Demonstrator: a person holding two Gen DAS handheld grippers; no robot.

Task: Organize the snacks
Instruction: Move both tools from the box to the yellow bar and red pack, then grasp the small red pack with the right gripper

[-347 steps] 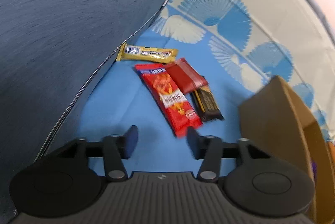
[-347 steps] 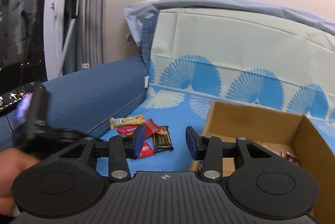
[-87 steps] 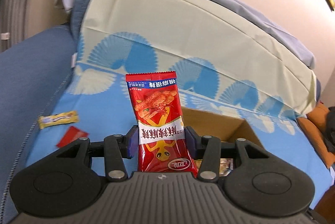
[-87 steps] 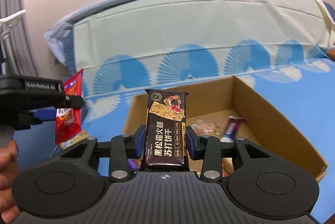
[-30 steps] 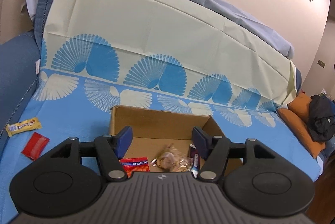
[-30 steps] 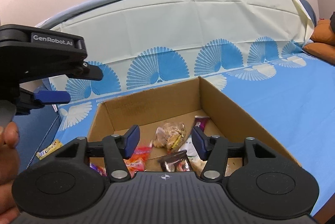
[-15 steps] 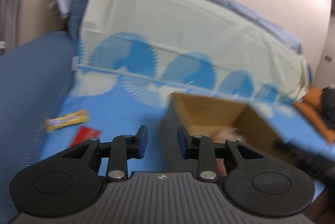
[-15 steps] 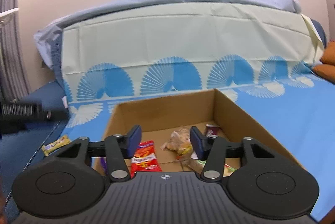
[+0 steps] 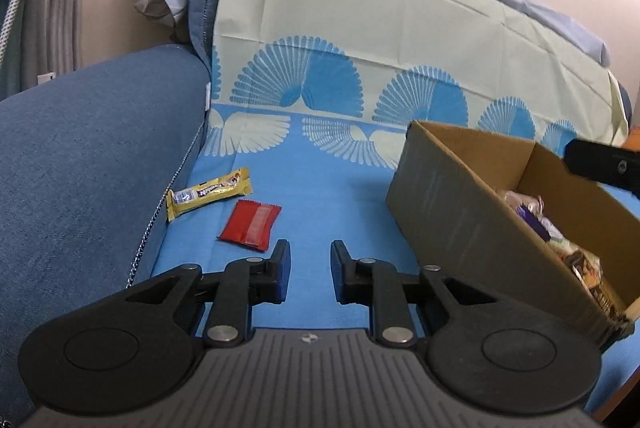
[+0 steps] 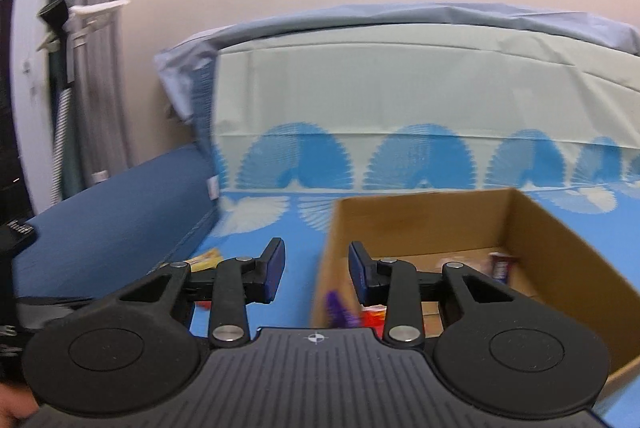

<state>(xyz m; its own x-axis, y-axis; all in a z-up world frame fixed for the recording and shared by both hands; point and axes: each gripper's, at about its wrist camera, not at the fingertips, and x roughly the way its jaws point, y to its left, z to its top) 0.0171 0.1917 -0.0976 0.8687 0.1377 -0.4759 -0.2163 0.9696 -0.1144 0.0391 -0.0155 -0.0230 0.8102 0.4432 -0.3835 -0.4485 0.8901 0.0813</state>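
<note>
A yellow snack bar point(image 9: 209, 191) and a red packet point(image 9: 250, 225) lie on the blue sheet beside the sofa arm. My left gripper point(image 9: 307, 260) hovers just short of the red packet, its jaws closing with nothing between them. The cardboard box point(image 9: 468, 224) with several snacks inside stands to its right. In the right wrist view my right gripper point(image 10: 316, 262) hangs over the box's point(image 10: 560, 248) left wall, jaws closing and empty. The yellow bar point(image 10: 206, 258) peeks out behind its left finger.
A blue sofa arm point(image 9: 88, 156) rises on the left. A cream and blue patterned cloth point(image 9: 400, 48) covers the backrest behind. The other gripper's black body point(image 9: 604, 164) pokes in at the right edge over the box.
Both grippers have swung left, away from the box toward the loose snacks. The left one has dropped lower and nearer the red packet. Both pairs of jaws have narrowed.
</note>
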